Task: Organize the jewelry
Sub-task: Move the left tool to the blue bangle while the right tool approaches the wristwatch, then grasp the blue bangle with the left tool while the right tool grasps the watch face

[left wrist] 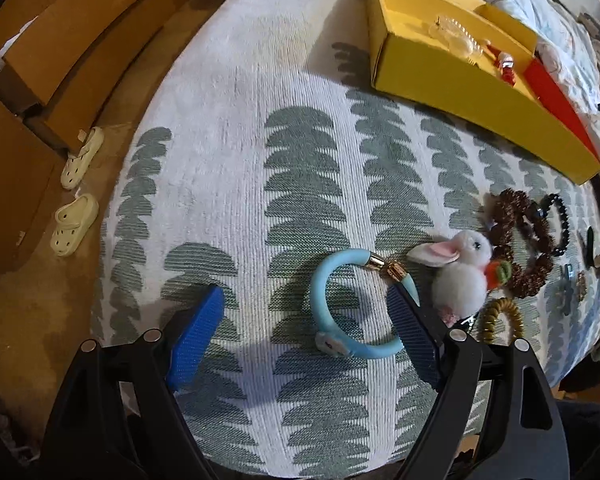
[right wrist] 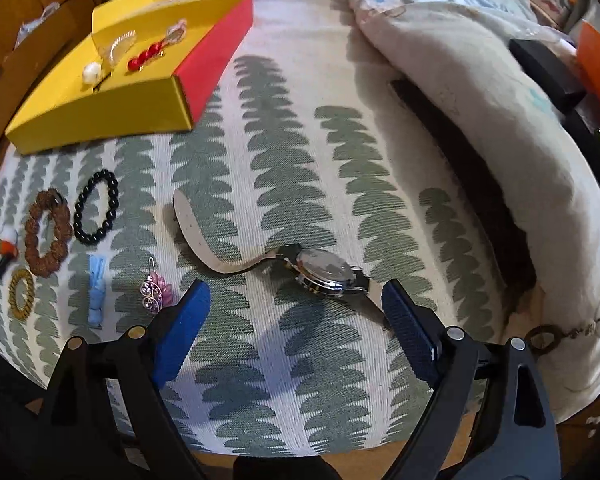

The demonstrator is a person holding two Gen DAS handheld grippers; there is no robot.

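Observation:
My left gripper (left wrist: 306, 300) is open above the bed, its jaws on either side of a light blue bangle (left wrist: 340, 304) with gold caps. Right of it lie a white bunny pompom clip (left wrist: 460, 272), a brown bead bracelet (left wrist: 520, 248), a black bead bracelet (left wrist: 558, 224) and a gold coil hair tie (left wrist: 500, 320). My right gripper (right wrist: 296, 296) is open, low over a wristwatch (right wrist: 324, 270) with a tan strap. A yellow box (right wrist: 100, 92) holds a clear comb, red beads and a pearl; it also shows in the left wrist view (left wrist: 460, 92).
A pink hair clip (right wrist: 154, 292), a blue bow (right wrist: 97, 292), the gold hair tie (right wrist: 20, 294), the brown bracelet (right wrist: 46, 236) and the black bracelet (right wrist: 96, 212) lie left of the watch. A rumpled quilt (right wrist: 480, 120) lies right. Slippers (left wrist: 76, 196) and cardboard boxes (left wrist: 60, 60) sit on the floor.

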